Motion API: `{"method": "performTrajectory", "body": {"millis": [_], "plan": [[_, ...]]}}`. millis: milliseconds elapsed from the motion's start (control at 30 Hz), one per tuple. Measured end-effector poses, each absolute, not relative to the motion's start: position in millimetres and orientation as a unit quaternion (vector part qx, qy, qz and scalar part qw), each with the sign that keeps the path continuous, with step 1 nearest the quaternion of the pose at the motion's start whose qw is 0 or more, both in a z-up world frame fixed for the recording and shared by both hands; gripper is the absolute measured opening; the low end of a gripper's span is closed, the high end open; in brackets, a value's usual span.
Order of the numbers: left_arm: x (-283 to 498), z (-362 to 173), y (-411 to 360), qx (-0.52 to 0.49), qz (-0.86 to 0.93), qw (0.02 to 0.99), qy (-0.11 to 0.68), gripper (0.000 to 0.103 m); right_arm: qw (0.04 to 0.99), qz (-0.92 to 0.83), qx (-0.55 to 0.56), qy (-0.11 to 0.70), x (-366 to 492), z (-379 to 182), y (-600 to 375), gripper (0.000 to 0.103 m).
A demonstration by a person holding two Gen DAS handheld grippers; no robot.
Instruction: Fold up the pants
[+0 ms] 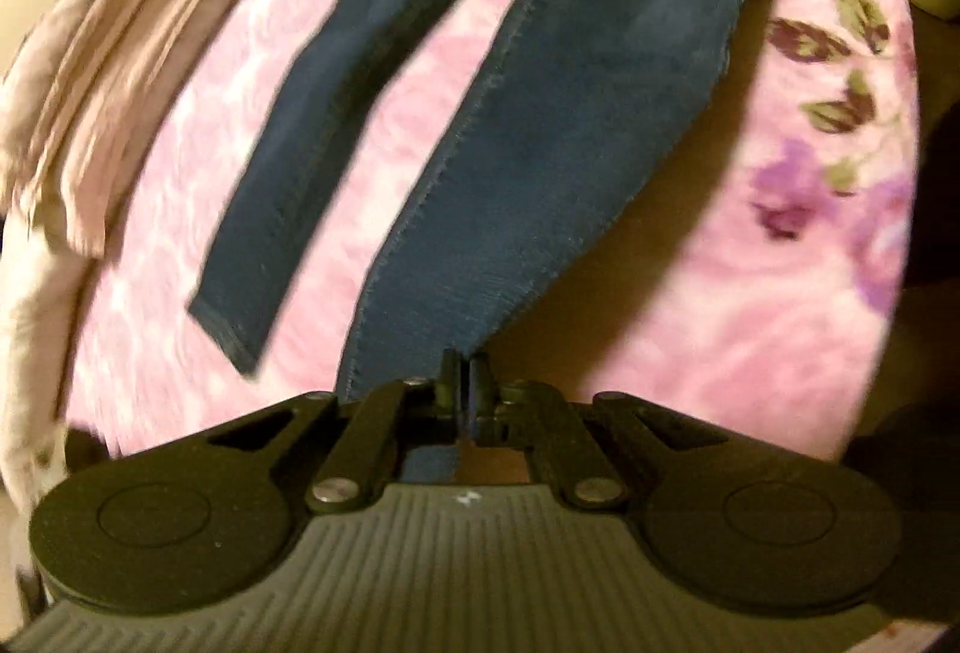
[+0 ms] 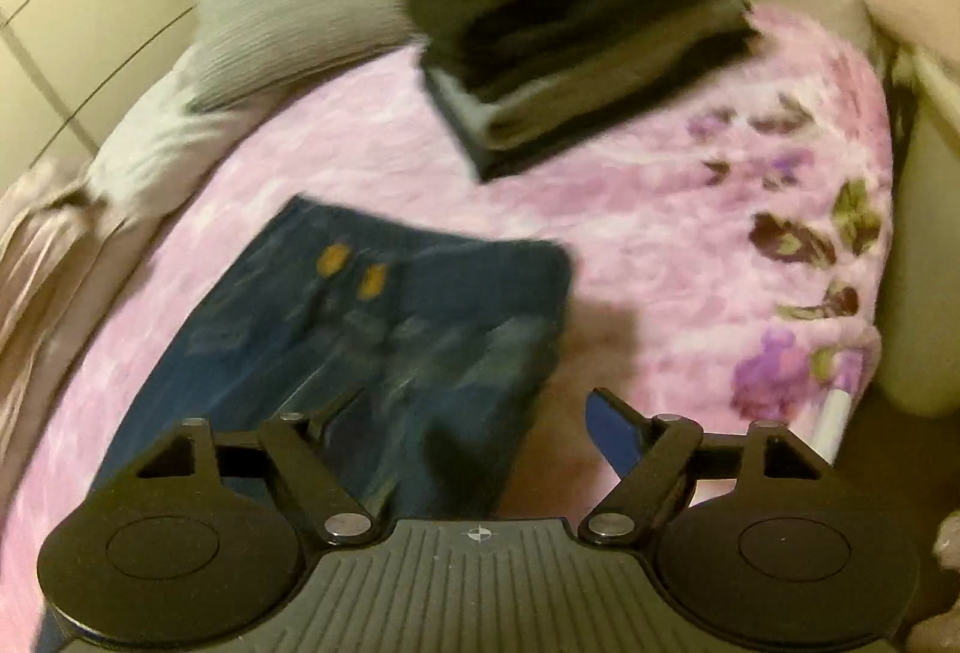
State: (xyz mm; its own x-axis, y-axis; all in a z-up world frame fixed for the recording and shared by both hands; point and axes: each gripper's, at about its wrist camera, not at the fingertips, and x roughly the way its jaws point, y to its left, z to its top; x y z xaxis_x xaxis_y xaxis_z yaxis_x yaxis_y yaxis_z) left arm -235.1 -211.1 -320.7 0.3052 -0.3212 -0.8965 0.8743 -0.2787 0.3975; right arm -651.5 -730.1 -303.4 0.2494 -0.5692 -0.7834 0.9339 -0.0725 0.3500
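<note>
Dark blue jeans lie on a pink floral blanket. In the left wrist view, one leg (image 1: 282, 161) lies flat with its hem at lower left, while the other leg (image 1: 558, 125) is lifted toward the camera. My left gripper (image 1: 462, 371) is shut on that leg's end. In the right wrist view the waist part of the jeans (image 2: 384, 317) lies flat with two yellow-orange marks near the waistband. My right gripper (image 2: 468, 425) hangs open just above the jeans, its fingers spread wide with nothing between them.
A stack of folded dark and grey clothes (image 2: 576, 29) sits on the blanket (image 2: 690, 233) beyond the jeans. A grey pillow (image 2: 288, 17) lies at the back left. Beige fabric (image 1: 102, 71) is bunched along the bed's left edge. Drawers (image 2: 66, 11) stand at far left.
</note>
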Motion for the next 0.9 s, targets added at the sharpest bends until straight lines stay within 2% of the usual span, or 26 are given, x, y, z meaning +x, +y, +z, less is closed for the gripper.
{"method": "performTrajectory", "body": {"millis": [67,100,133,167,267,433,500,533,567,633,900], "plan": [[-252,-321,-211,0.594,-0.517,0.561,0.255,0.0,0.645,-0.561,0.486,0.182,-675,-322,-749,0.073],[-260,-321,-211,0.597,-0.504,0.565,0.264,0.0,0.645,-0.549,0.504,0.169,-685,-330,-756,0.064],[-266,-321,-211,0.598,-0.493,0.569,0.274,0.0,0.648,-0.538,0.515,0.159,-693,-335,-761,0.029],[-273,-321,-212,0.599,-0.485,0.572,0.281,0.0,0.653,-0.528,0.521,0.151,-701,-338,-765,0.019],[-292,-313,-211,0.607,-0.473,0.57,0.288,0.0,0.666,-0.514,0.517,0.16,-715,-331,-767,0.013],[-321,-312,-200,0.604,-0.466,0.565,0.315,0.0,0.653,-0.522,0.515,0.189,-733,-335,-775,0.013],[-328,-326,-198,0.612,-0.462,0.554,0.324,0.001,0.649,-0.521,0.508,0.221,-728,-342,-781,0.016],[-331,-334,-197,0.616,-0.456,0.548,0.336,0.002,0.645,-0.532,0.497,0.234,-725,-340,-782,0.027],[-331,-339,-196,0.618,-0.447,0.545,0.349,0.005,0.637,-0.548,0.483,0.246,-722,-336,-781,0.045],[-328,-339,-191,0.612,-0.43,0.551,0.37,0.012,0.622,-0.586,0.449,0.26,-717,-322,-777,0.056],[-271,-301,-189,0.564,-0.391,0.623,0.375,0.019,0.707,-0.514,0.374,0.31,-632,-282,-753,0.058]]}}
